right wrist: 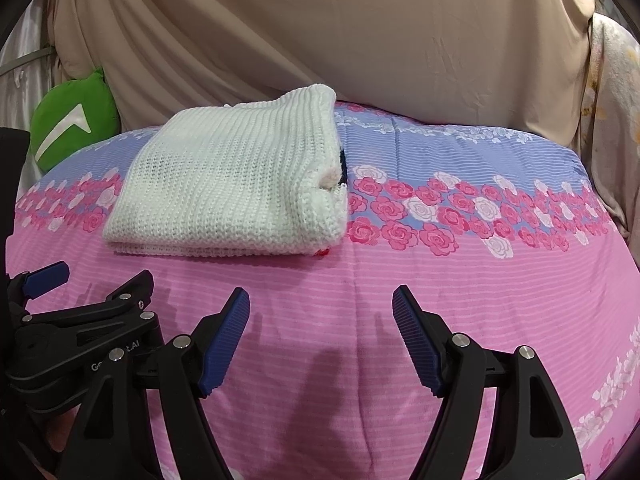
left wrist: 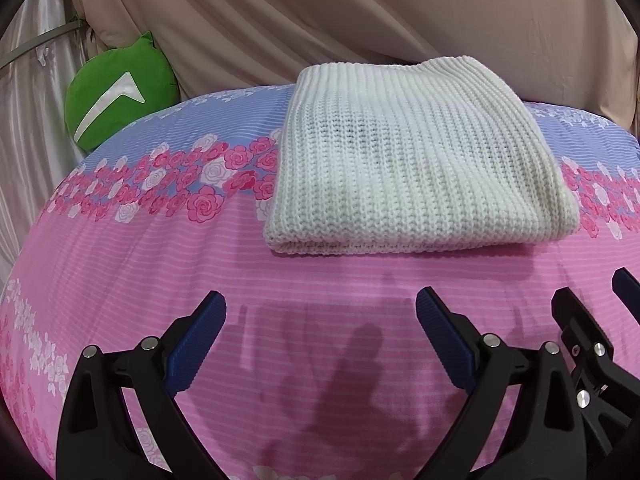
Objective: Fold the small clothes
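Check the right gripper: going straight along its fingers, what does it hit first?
Probably the bare pink bedspread. The right gripper is open and angled down; the folded white knit lies ahead to the left, off that line.

Showing bright, even indoor light from above and behind the cameras. Casting soft dark shadows of the gripper arms onto the pink bedsheet (left wrist: 328, 360), just ahead of the blue fingertips (left wrist: 200, 344). Bending hard at the edges, with black vignette filling the corners of both fisheye views. Staying sharp on the white knit (right wrist: 224, 184); no glare, only slight softness toward the rim.
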A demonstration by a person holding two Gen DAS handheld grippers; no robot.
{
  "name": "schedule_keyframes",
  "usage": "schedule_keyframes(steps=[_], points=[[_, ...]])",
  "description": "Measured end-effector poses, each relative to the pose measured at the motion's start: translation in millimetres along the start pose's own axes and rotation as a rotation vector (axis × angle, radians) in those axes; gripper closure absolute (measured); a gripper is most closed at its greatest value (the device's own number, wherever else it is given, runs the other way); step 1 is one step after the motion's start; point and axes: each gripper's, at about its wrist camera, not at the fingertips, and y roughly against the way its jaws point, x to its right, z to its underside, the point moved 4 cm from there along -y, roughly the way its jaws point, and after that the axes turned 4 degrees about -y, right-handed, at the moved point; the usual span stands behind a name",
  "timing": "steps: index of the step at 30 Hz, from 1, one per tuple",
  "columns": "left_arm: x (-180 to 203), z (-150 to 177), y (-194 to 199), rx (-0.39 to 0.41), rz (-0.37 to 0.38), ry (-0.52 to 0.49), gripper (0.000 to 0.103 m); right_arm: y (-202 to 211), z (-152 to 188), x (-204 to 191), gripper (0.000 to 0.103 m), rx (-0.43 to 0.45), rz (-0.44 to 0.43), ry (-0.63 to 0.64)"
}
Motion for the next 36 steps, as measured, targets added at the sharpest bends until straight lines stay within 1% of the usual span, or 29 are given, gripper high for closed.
schedule_keyframes(steps=[3, 6, 8, 10, 11, 13, 14, 16, 17, 19, 20, 23, 26, 32, 36], points=[[0.2, -0.1, 1.3, 0.002, -0.003, -0.002, 0.009, 0.7, -0.6, 1.1, 0.031, 0.005, 0.007, 0.001], [1.1, -0.2, 2.8, -0.003, -0.012, -0.004, 0.01, 0.2, -1.1, 0.0, 0.031, -0.009, 0.002, -0.007], [0.0, -1.0, 3.2, -0.02, -0.021, -0.008, 0.009, 1.4, -1.6, -3.0, 0.031, -0.02, -0.001, 0.014], [-0.8, -3.3, 5.9, -0.058, -0.018, -0.012, 0.009, 4.9, -4.8, -1.8, 0.031, -0.026, 0.012, 0.015], [-0.8, -5.2, 10.7, -0.059, -0.014, -0.012, 0.009, 8.5, -7.6, -0.1, 0.03, -0.026, 0.013, 0.002], [-2.3, -9.0, 19.6, -0.048, -0.032, -0.018, 0.009, 13.7, -11.1, -0.5, 0.03, -0.035, -0.004, -0.005], [-3.3, -11.1, 23.3, -0.046, -0.043, -0.025, 0.006, 15.7, -13.0, -0.5, 0.03, -0.036, -0.008, -0.003], [-5.3, -13.3, 26.5, -0.053, -0.025, -0.018, 0.006, 16.3, -16.0, 4.0, 0.028, -0.041, 0.002, -0.029], [-5.2, -14.0, 27.0, -0.057, -0.021, -0.016, 0.006, 14.8, -16.3, 5.2, 0.028, -0.055, -0.012, -0.05], [-5.8, -14.7, 25.4, -0.06, -0.052, -0.018, 0.006, 12.1, -14.9, 1.1, 0.028, -0.077, -0.021, -0.043], [-6.9, -14.7, 24.3, -0.063, -0.052, -0.015, 0.006, 12.1, -14.7, -0.3, 0.028, -0.077, -0.019, -0.033], [-6.7, -14.0, 20.5, -0.088, -0.019, -0.007, 0.006, 10.6, -14.5, 0.7, 0.028, -0.084, -0.016, -0.037], [-4.4, -13.8, 18.6, -0.092, -0.027, -0.018, 0.006, 9.0, -14.7, 2.5, 0.028, -0.089, 0.0, -0.031], [-0.5, -13.4, 9.0, -0.124, -0.006, -0.025, 0.006, 7.6, -15.5, 3.6, 0.028, -0.091, 0.014, -0.022], [-0.9, -12.9, 8.7, -0.102, 0.001, -0.024, 0.006, 7.8, -15.9, 3.0, 0.028, -0.093, 0.013, -0.025]])
